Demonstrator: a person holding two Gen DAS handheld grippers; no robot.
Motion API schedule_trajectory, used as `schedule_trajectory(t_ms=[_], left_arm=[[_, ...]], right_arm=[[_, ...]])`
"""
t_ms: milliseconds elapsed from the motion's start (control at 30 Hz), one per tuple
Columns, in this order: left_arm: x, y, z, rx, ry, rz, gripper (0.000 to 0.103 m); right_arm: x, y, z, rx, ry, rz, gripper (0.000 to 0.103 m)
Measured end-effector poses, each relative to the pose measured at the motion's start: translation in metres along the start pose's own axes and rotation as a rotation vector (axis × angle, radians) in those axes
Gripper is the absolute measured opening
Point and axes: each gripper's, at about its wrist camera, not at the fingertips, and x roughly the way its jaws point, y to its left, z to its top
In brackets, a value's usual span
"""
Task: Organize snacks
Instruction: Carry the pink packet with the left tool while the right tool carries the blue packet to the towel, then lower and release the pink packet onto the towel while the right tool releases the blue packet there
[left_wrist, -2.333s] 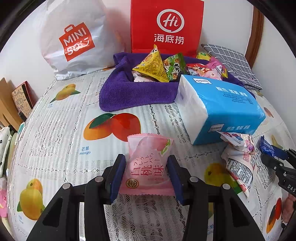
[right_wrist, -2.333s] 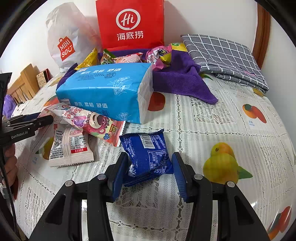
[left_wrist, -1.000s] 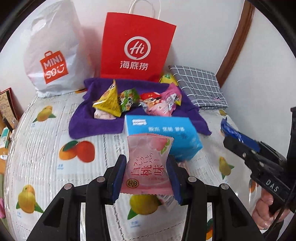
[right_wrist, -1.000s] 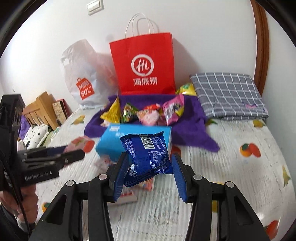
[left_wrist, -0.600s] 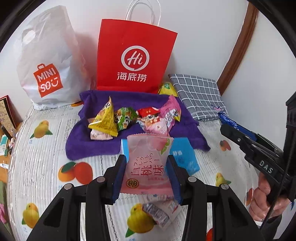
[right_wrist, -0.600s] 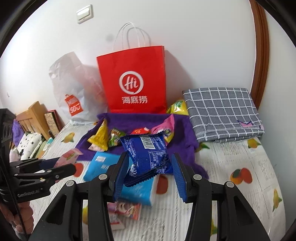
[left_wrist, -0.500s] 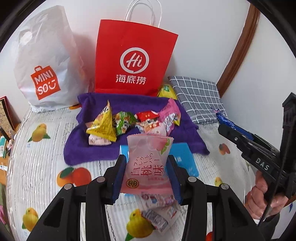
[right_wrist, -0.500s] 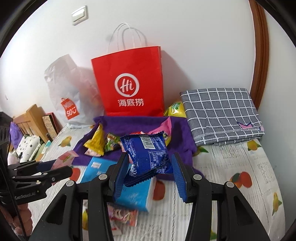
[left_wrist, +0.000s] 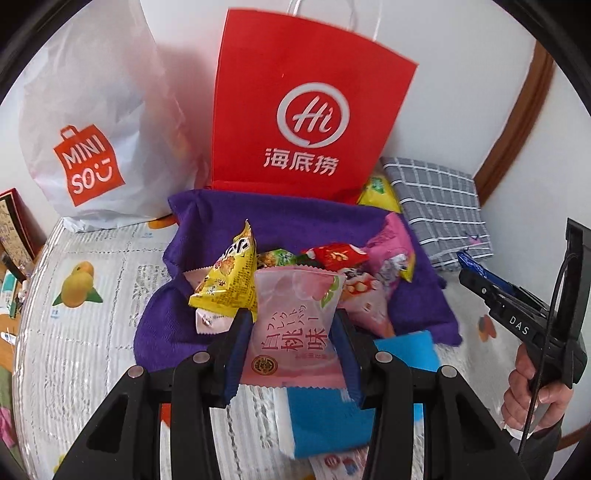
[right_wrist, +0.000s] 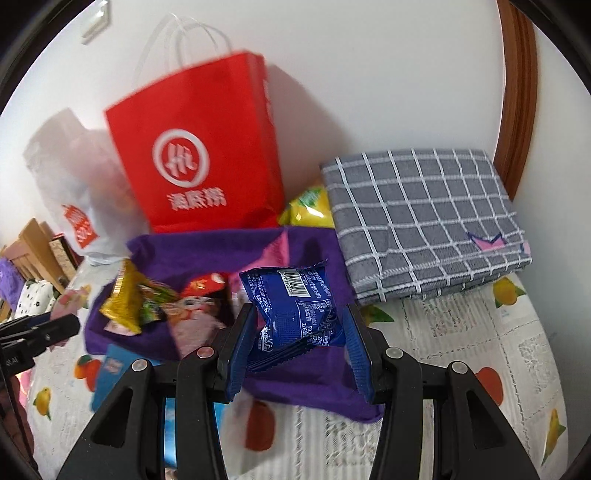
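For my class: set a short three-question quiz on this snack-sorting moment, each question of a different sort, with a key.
1. True or false: the left gripper is shut on a pink packet.
2. Multiple choice: the blue packet in the right gripper is
A. lying on the tablecloth
B. held above the purple towel
C. inside the red bag
3. Fill in: the snacks already gathered lie on the purple ____, in front of the red bag.

Key
1. True
2. B
3. towel
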Motion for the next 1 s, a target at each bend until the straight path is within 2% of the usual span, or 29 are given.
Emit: schedule_trajectory(t_ms=[200,367,600,800,900,1000], left_arm=[[0.033,0.001,0.012,-0.002,0.031,0.009,0.042],[0.059,0.003,0.018,0.007,0.059,0.021,0.042],[0.077,-0.001,0.03,0.012,0.055,0.005,0.042],[0.089,-0.002,0.034,0.004,0.067,-0.003,0.043],[0.093,-0.002,0.034,0.005,0.087,-0.015,0.043],[0.093,-0.001,0.033,0.002,0.091,-0.026,0.043]], right_arm=[[0.033,-0.008,-0.001,-0.01,0.055,-0.014,0.047],[0.053,-0.004,0.0,-0.036,0.066,-0.017,0.048],[0.077,0.002,0.003,-0.046,0.097,-0.016,0.049],[0.08,0.008,0.001,-0.084,0.091,-0.019,0.05],[0.079,0.009,0.001,-0.094,0.089,-0.022,0.06],[0.077,0.012,0.002,-0.107,0.099,-0.008,0.065]])
